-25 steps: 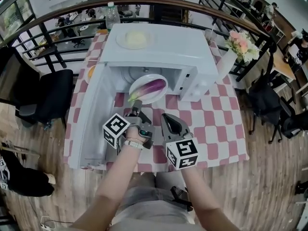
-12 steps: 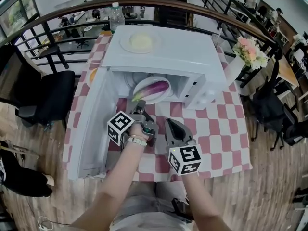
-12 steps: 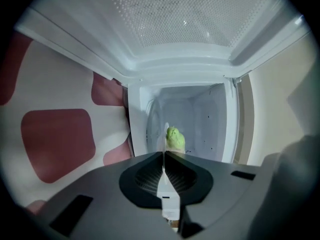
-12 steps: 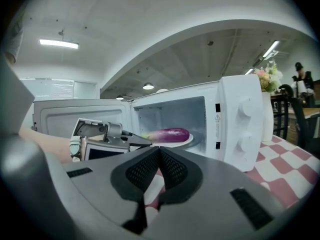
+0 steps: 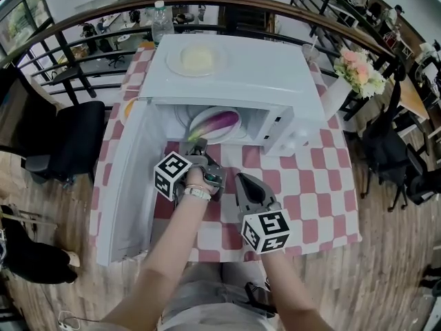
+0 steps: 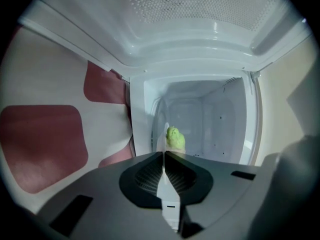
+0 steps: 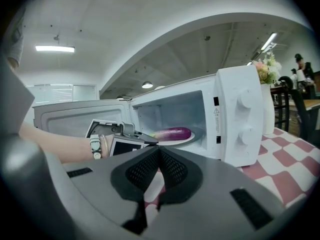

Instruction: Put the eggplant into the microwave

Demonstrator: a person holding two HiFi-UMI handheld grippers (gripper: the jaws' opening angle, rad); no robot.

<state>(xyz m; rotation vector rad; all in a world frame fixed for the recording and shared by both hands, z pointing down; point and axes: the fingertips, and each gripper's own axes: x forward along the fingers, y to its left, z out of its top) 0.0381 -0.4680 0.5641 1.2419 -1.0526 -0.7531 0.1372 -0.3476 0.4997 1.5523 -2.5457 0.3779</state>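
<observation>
A purple eggplant (image 5: 222, 122) with a green stem lies on a white plate (image 5: 198, 126), which sits in the mouth of the white microwave (image 5: 227, 74). The microwave door (image 5: 127, 178) hangs open to the left. My left gripper (image 5: 198, 146) is shut on the plate's near rim. In the left gripper view the rim (image 6: 165, 134) shows edge-on between the jaws, with the green stem (image 6: 175, 138) behind it. My right gripper (image 5: 242, 180) hovers shut and empty over the checked cloth, just right of the left one. The right gripper view shows the eggplant (image 7: 172, 133) inside the cavity.
A plate of pale food (image 5: 196, 59) rests on top of the microwave. A vase of flowers (image 5: 358, 71) stands to the right, a bottle (image 5: 160, 23) at the back left. A black chair (image 5: 69, 143) is left of the table; a railing curves behind.
My left gripper has pushed forward and a little down, carrying the plate and eggplant deeper into the microwave. The right gripper has stayed nearly where it was.
</observation>
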